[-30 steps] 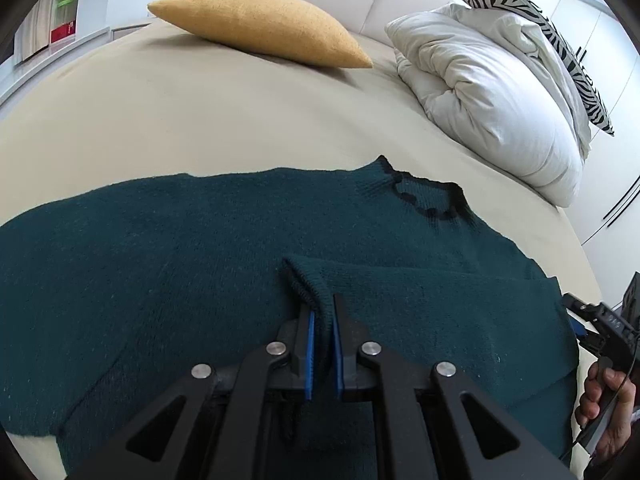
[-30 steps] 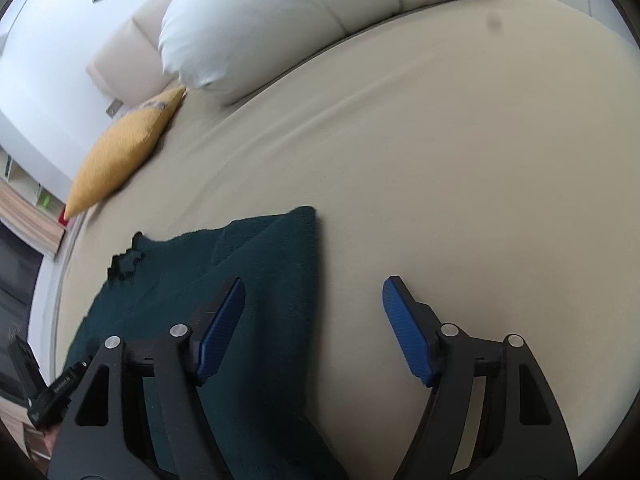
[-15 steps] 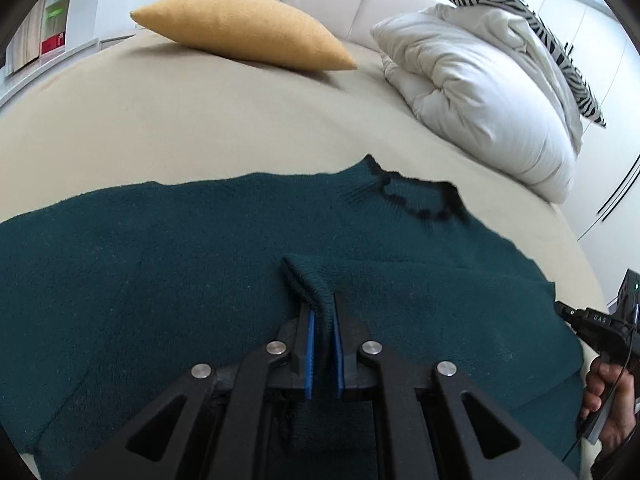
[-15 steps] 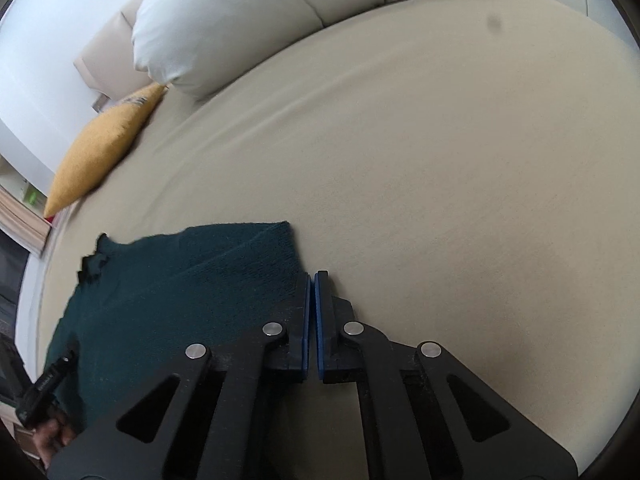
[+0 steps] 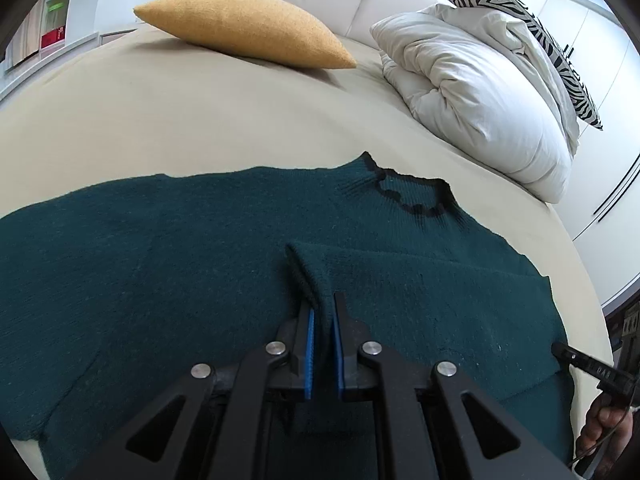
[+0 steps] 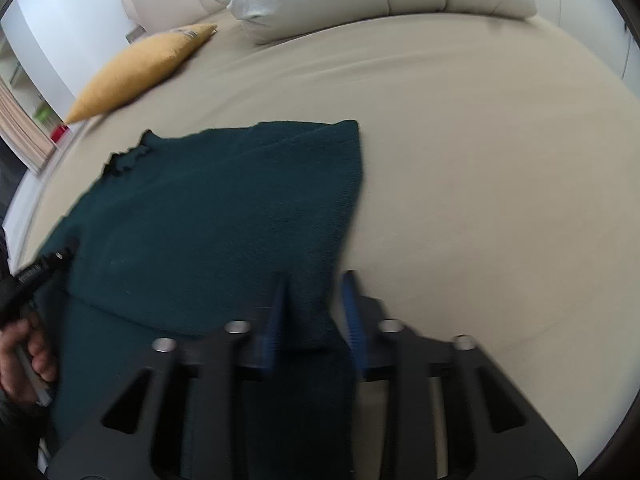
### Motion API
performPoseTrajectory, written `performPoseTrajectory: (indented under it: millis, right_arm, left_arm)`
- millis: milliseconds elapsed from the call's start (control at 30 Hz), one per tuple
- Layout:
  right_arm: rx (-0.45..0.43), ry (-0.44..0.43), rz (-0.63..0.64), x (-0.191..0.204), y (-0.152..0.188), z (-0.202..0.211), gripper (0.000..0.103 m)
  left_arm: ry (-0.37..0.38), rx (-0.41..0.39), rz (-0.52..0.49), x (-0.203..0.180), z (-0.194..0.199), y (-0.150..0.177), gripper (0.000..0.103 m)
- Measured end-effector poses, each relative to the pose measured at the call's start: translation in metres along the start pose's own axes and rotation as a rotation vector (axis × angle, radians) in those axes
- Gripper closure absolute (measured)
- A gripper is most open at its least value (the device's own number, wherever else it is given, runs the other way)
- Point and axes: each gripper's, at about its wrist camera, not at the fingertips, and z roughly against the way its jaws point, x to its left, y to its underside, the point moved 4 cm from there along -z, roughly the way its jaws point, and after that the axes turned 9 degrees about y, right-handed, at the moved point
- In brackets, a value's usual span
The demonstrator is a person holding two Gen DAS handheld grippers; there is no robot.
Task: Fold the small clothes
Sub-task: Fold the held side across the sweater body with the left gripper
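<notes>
left wrist view, garment: the dark teal knitted sweater with a black scalloped collar [image 5: 200,280] lies flat on the beige bed [image 5: 200,120], its collar at 1 o'clock, one sleeve folded across the body.
left wrist view, grip: the left hand-held gripper [image 5: 321,344] is nearly closed, its blue pads pinching the cuff end of the folded sleeve.
left wrist view, risk: a small pinch of loose knit; a sharp pull could slip it free or drag the body out of line.
left wrist view, bystanders: mustard cushion [image 5: 248,30] at 11 o'clock, white duvet [image 5: 480,92] at 1 o'clock, well apart from the sweater.
left wrist view, writing: pale letters on the other tool at 4 o'clock, too small to read.
right wrist view, grip: the right hand-held gripper [image 6: 314,312] is blurred; its jaws are opening, with the sweater's edge between them, not clearly pressed.
right wrist view, risk: the edge may drop or bunch, leaving a crooked fold.
right wrist view, writing: none legible.
</notes>
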Motion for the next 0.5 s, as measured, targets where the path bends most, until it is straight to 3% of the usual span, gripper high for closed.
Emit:
performPoseTrajectory:
  millis: [200,400,500]
  right_arm:
    - [-0.035,-0.006,-0.054,-0.012,0.007,0.014,0.096]
    - [-0.064,-0.163,-0.168,-0.031,0.017,-0.009,0.096]
    - [-0.051,-0.162,-0.177,-0.032,0.016,0.002,0.079]
  left_arm:
    - [0.006,-0.013,0.023,0.007,0.001,0.006,0.094]
    - [0.082,-0.001,0.075,0.019,0.000,0.003,0.089]
    - [0.073,-0.056,0.111,0.027,0.041,0.006,0.062]
